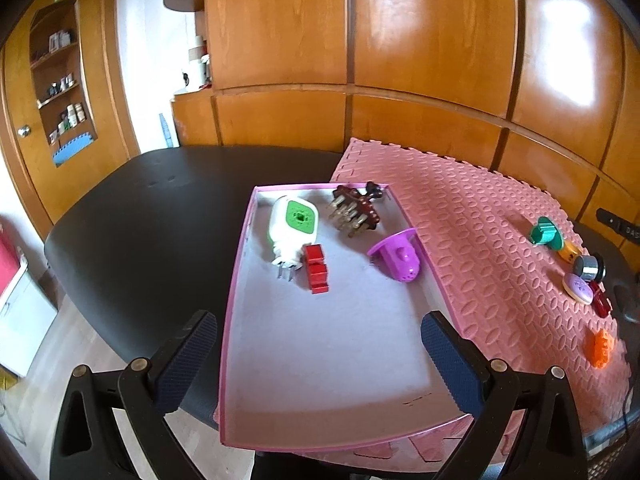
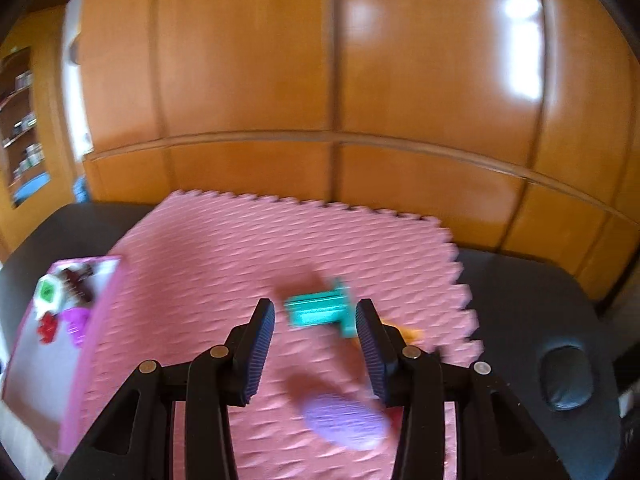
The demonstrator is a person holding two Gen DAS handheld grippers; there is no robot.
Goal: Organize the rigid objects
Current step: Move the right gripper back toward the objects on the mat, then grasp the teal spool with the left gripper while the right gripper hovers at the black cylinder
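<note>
Teal plastic piece (image 2: 320,312) centre frame on pink mat (image 2: 224,240), just ahead of right gripper (image 2: 316,320), jaws apart, left gripper (image 1: 316,332) jaws apart over pink tray (image 1: 240,280) lower centre.

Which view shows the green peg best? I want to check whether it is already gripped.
The left wrist view: the green peg is sharp there, lying on the pink mat, with no tongs near it. The right wrist view shows it motion-blurred ahead of the open right tongs, so contact is unclear.

Right gripper (image 2: 315,320) spread, teal piece (image 2: 320,312) between fingers (blurred), pink mat (image 2: 224,248)
</note>
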